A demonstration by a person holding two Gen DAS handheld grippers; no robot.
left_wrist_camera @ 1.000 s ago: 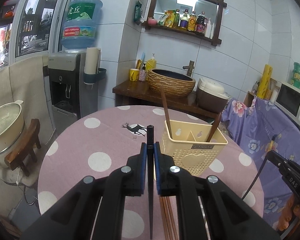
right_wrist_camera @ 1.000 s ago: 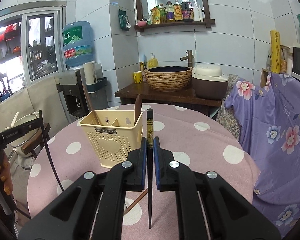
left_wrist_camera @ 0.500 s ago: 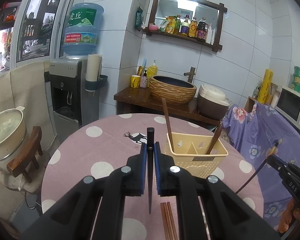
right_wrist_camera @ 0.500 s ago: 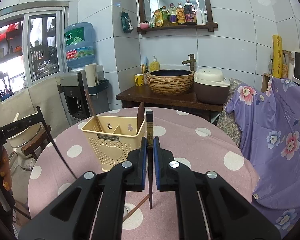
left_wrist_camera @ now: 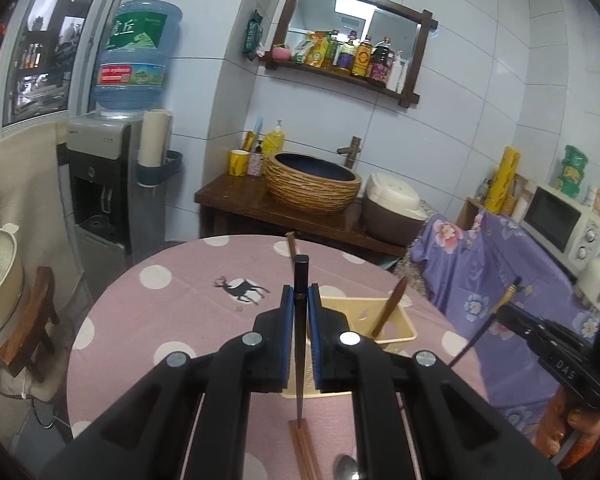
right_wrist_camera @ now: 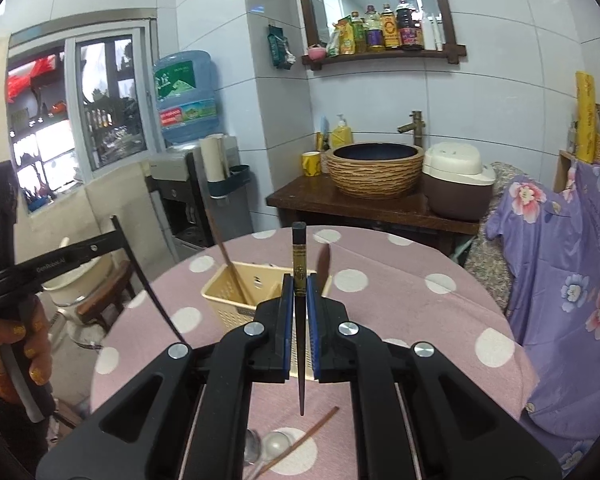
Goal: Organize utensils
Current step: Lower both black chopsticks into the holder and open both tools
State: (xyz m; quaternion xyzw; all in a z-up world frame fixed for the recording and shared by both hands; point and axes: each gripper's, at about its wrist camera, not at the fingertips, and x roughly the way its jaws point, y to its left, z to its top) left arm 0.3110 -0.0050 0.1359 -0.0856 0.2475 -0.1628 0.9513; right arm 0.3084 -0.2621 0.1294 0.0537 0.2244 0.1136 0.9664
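Black lacquer runs through both my tools: the left tool point(left_wrist_camera: 300, 320) is clamped on a dark chopstick point(left_wrist_camera: 299, 360), and the right tool point(right_wrist_camera: 300, 312) is clamped on a second dark chopstick with a gold band point(right_wrist_camera: 299, 264). On each, the blue pads are closed right down onto the stick, which hangs tip-down through the tool.

A second ago the cream caddy point(left_wrist_camera: 396, 326) stood well ahead of my left tool with its whole front showing. Now that tool has risen and come in over the caddy, so the caddy sits mostly hidden behind the fingers and I look down into its mouth. My right tool has made the same climb, and from its side the caddy point(right_wrist_camera: 224, 300) is just beyond the fingertips. I judge both sticks are nearly lined up for dropping in, left one closest.

Inside the caddy a brown chopstick point(right_wrist_camera: 228, 264) leans at its far left end, and a wooden spoon point(left_wrist_camera: 388, 308) stands at the end nearer my right tool. Still lying on the pink dotted bench point(left_wrist_camera: 172, 312), on my side of the caddy, are a pair of reddish chopsticks point(left_wrist_camera: 306, 452), a single thin one point(right_wrist_camera: 300, 440) and two metal spoons point(right_wrist_camera: 268, 446), so sorting is only partly done.
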